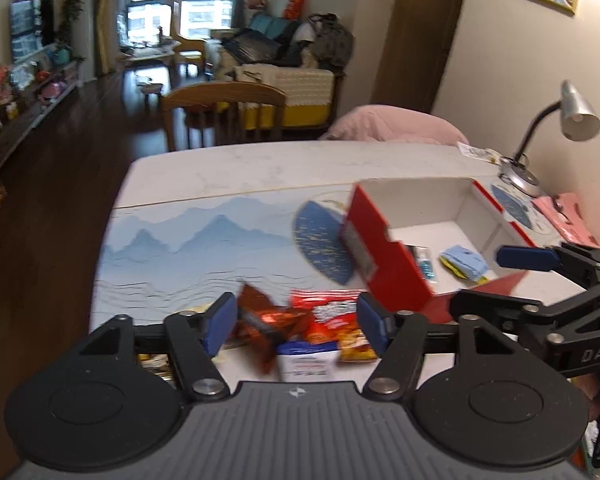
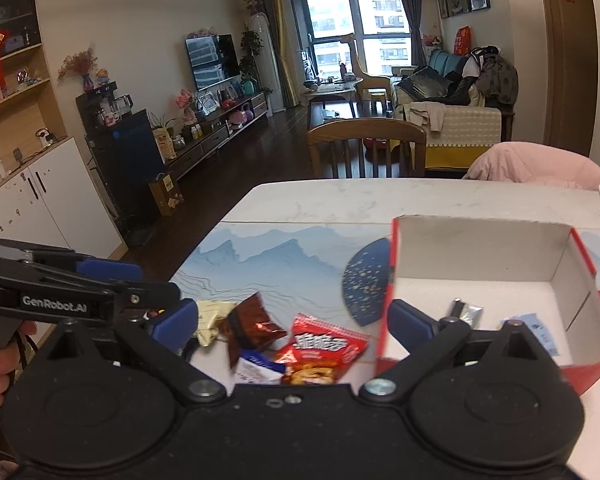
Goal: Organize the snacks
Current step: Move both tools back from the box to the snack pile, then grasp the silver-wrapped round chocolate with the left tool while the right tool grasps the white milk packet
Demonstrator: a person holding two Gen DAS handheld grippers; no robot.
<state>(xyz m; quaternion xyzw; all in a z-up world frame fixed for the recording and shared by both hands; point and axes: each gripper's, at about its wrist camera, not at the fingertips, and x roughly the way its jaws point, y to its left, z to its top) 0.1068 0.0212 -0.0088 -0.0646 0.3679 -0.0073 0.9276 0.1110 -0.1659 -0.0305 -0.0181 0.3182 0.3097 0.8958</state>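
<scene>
Red cardboard forms the outer walls of the open box (image 2: 392, 280), white inside, which stands on the marble-topped table (image 2: 300, 200) over a blue mountain-print mat (image 2: 268, 264). Two packets are already seen on its floor: a light blue and yellow packet (image 1: 464, 262) and a small blue-ended sachet (image 1: 426, 264). Just beside the box's left wall a loose heap of snacks is left: a red chip packet (image 2: 324, 346), a brown foil packet (image 2: 252, 320), a white and blue packet (image 2: 256, 366) and a pale gold wrapper (image 2: 212, 320).

The left gripper (image 1: 296, 326) is held open above the heap, with nothing pressed between its blue pads. The right gripper (image 2: 292, 320) is spread wide, one finger over the heap and the other inside the box, and nothing is gripped.

The packets are judged light, soft and crinkly, with slick film that may slide between pads. A flat sealed edge or crimped end would be the safest place to pinch, and only gentle pressure would be advised, since chips inside could be crushed.
</scene>
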